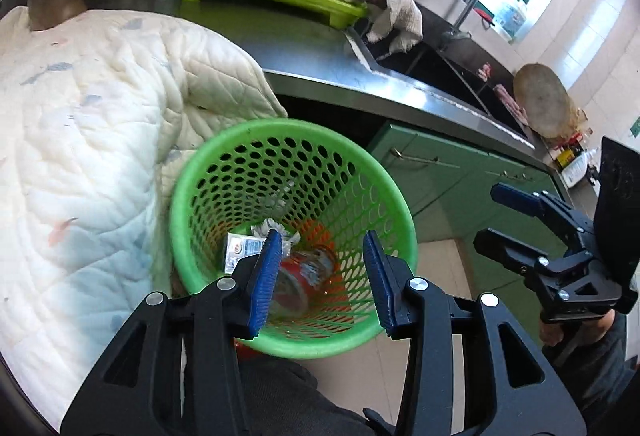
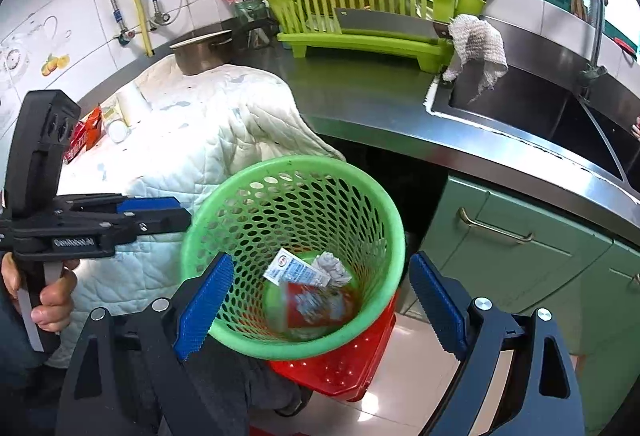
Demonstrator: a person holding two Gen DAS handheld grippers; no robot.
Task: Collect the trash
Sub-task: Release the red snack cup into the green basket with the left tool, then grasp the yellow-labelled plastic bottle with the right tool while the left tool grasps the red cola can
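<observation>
1. The left gripper [image 1: 320,276], at the lower centre of its own view, stands partly open above the green basket [image 1: 224,140], nothing between its blue pads [image 1: 264,276].
2. The right gripper [image 2: 320,308], low in its view, is spread wide and empty, with the basket rim between its pads.
3. At the bottom of the basket, mid-frame, lie a red can [image 2: 316,306], blurred, a small white carton [image 2: 294,270] and a crumpled paper wad [image 2: 330,268], all touching.
4. A red bin [image 2: 340,368] sits under the basket.
5. A white quilt [image 1: 80,140] fills the left; a lime dish rack [image 2: 360,12] and a sink [image 2: 560,116] lie toward the top and right.
</observation>
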